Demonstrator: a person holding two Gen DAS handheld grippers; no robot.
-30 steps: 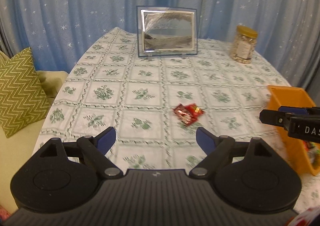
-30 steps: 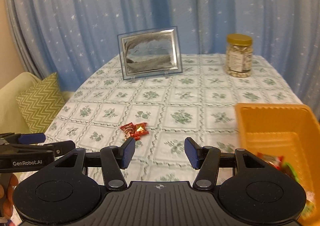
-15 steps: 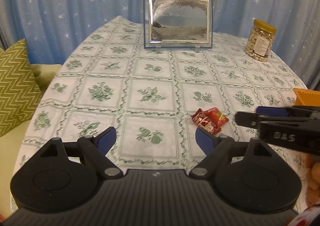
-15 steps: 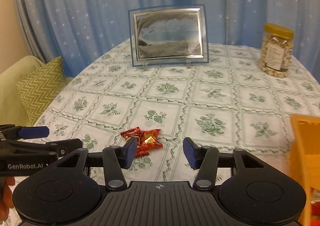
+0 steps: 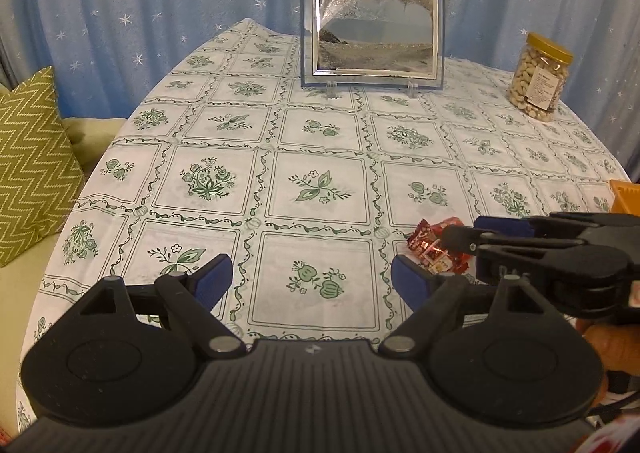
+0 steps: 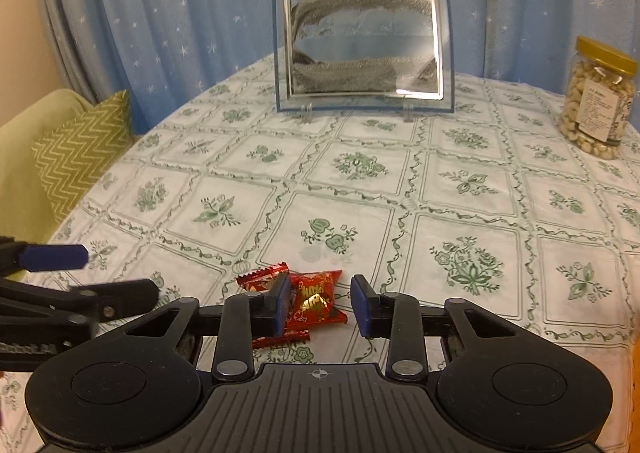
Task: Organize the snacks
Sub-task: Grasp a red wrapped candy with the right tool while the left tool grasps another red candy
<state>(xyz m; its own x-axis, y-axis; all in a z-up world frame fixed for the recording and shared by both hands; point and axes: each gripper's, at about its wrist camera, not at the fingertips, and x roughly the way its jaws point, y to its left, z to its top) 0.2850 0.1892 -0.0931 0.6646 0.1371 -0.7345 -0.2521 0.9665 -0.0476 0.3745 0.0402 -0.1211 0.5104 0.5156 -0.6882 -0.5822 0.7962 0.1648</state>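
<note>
Right tool (image 6: 318,303) has dropped over the red snack packets (image 6: 308,301), jaws just closing, not yet pinching. Left tool (image 5: 310,281) idle, released. Pickup imminent.

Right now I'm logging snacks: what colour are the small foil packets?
Red foil snack packets with gold print; right wrist view.

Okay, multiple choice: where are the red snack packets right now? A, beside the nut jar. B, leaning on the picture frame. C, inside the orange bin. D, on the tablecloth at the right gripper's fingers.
D: the red snack packets lie on the tablecloth at the right gripper.
</note>
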